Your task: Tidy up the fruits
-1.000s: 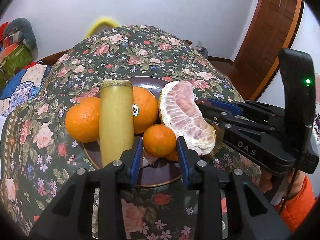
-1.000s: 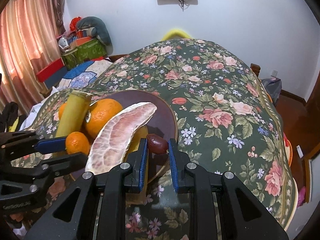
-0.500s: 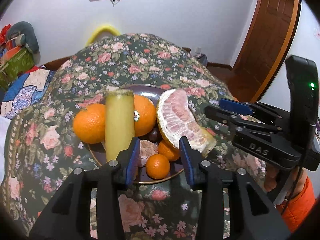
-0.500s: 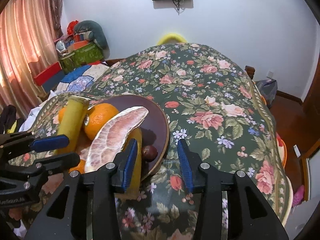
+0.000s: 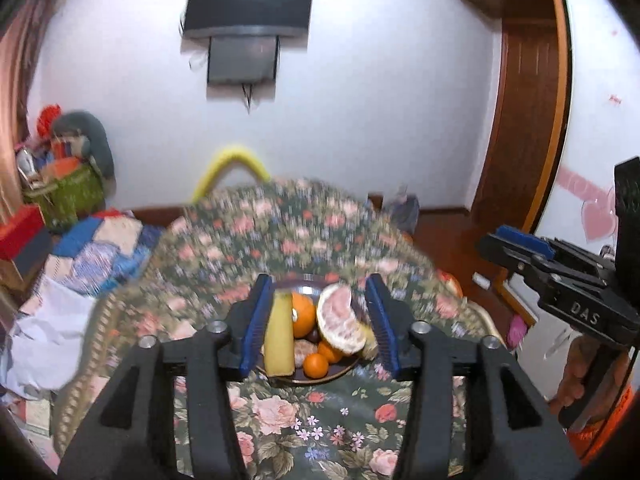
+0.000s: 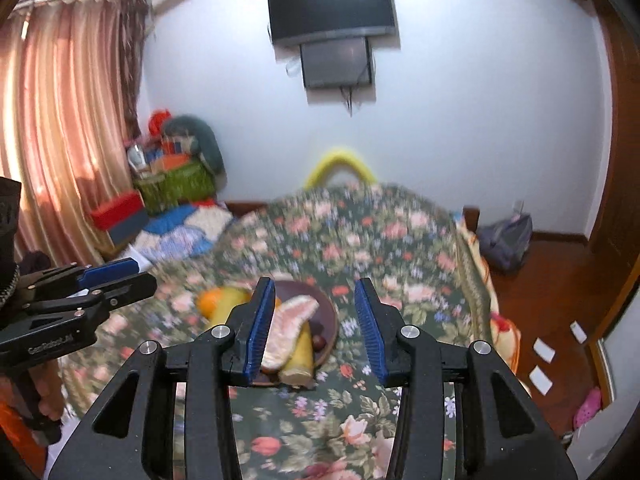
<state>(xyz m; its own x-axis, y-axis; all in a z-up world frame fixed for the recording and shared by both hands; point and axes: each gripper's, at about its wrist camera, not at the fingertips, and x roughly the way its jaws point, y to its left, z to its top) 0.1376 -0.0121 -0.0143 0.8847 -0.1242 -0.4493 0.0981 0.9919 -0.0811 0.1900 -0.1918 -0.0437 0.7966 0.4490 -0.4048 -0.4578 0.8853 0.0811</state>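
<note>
Dark round plate [image 5: 340, 372] of fruit on the floral-cloth bench [image 5: 312, 420], seen between the fingers of both grippers. The yellow cylindrical fruit piece [image 5: 278, 336] lies with its long axis running away from the left camera, cut end nearest. The peeled pomelo segment [image 5: 340, 320] lies curved beside it, its long axis running the same way; in the right view it overlaps a second yellow piece [image 6: 302, 354]. Oranges [image 5: 303, 312] and a small tangerine [image 5: 315, 365] sit between them.

Left gripper [image 5: 318, 320]: fingers apart and opening, gripping nothing. Right gripper [image 6: 314, 326]: fingers apart, empty. The far cloth is motion-blurred; the plate's rear rim is hidden by fruit.
</note>
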